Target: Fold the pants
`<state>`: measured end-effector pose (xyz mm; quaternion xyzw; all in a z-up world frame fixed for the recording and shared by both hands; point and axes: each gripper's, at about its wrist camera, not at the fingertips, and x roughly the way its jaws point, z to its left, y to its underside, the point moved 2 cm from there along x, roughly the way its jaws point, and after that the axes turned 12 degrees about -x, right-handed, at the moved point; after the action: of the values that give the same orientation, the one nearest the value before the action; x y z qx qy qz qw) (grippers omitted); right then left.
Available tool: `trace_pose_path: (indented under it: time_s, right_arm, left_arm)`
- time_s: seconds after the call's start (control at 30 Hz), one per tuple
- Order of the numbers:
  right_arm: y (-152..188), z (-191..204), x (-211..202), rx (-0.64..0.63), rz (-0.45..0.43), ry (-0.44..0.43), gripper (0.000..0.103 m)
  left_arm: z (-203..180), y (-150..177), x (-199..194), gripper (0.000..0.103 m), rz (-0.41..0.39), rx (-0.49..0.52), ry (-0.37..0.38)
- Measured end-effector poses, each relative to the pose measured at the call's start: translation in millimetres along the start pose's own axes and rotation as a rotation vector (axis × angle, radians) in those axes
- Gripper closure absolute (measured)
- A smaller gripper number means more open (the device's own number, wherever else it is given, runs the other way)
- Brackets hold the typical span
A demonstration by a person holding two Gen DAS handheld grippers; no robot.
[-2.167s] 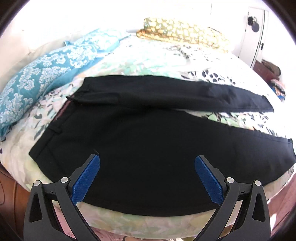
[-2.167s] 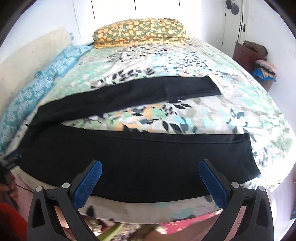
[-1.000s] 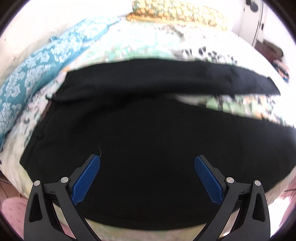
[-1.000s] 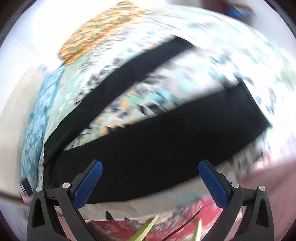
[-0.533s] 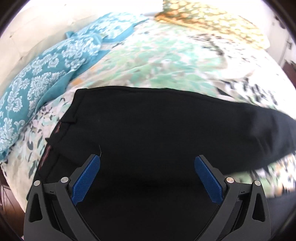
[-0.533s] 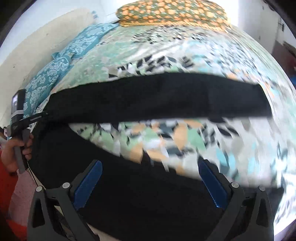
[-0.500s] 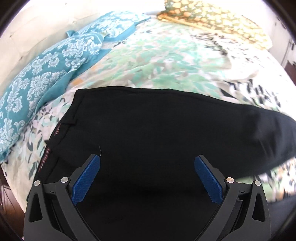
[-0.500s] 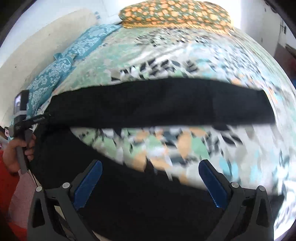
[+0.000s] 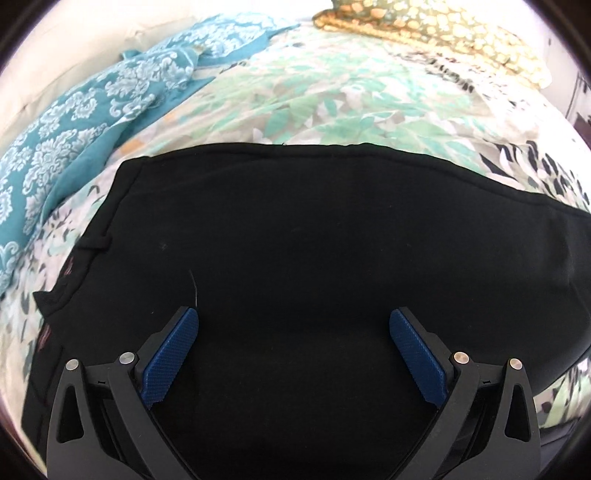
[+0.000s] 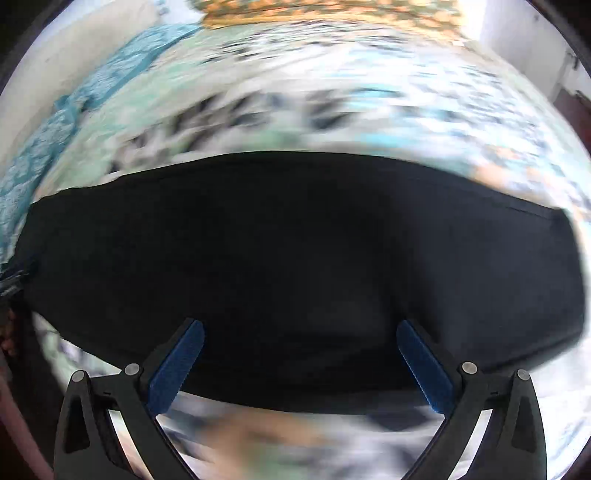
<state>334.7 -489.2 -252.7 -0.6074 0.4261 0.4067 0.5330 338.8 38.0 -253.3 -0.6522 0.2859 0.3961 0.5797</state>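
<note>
While both claws gape wide with nothing between their blue pads, the left gripper [image 9: 293,319] and right gripper [image 10: 300,330] sit at the frame bottoms over the black fabric pants [image 9: 314,258]. These lie flat on the leaf-printed bedspread [image 9: 332,99], long axis left-right, waistband at frame left, legs running right. Beyond, upper left, a teal damask pillow [image 9: 74,122]; top right, a yellow-patterned pillow [image 9: 436,33].
</note>
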Motion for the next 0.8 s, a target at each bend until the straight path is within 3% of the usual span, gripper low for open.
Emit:
trace_pose_path:
  time_s: [0.07, 0.13, 0.27, 0.37, 0.47, 0.6, 0.63, 0.73, 0.8]
  right_arm:
    - [16, -59, -3, 0.084, 0.025, 0.009, 0.000]
    - [23, -106, -12, 0.146, 0.061, 0.074, 0.000]
    - [14, -174, -44, 0.283, -0.055, 0.074, 0.000]
    - [-4, -195, -34, 0.339, -0.063, -0.042, 0.000]
    - [-22, -192, -6, 0.331, 0.032, -0.010, 0.000]
    - [-30, -184, 15, 0.351, 0.030, -0.018, 0.005]
    - [-29, -185, 15, 0.362, 0.010, -0.007, 0.016]
    - [-26, -181, -6, 0.390, -0.071, -0.054, 0.093]
    - [-20, -165, -37, 0.336, -0.134, -0.066, 0.094]
  left_arm:
    - [-1, 2, -1, 0.000, -0.024, -0.009, 0.008]
    - [-2, 4, -2, 0.000, -0.049, -0.008, 0.007]
    - [-2, 1, 2, 0.000, -0.064, -0.014, 0.010]
    - [-2, 1, 4, 0.000, -0.076, -0.014, 0.006]
    - [-1, 2, 4, 0.001, -0.084, -0.015, 0.004]
    - [-2, 2, 4, 0.001, -0.089, -0.014, -0.001]
    - [-2, 3, 4, 0.001, -0.090, -0.014, -0.003]
    - [-2, 3, 4, 0.001, -0.092, -0.015, -0.003]
    - [-2, 3, 4, 0.001, -0.093, -0.015, -0.003]
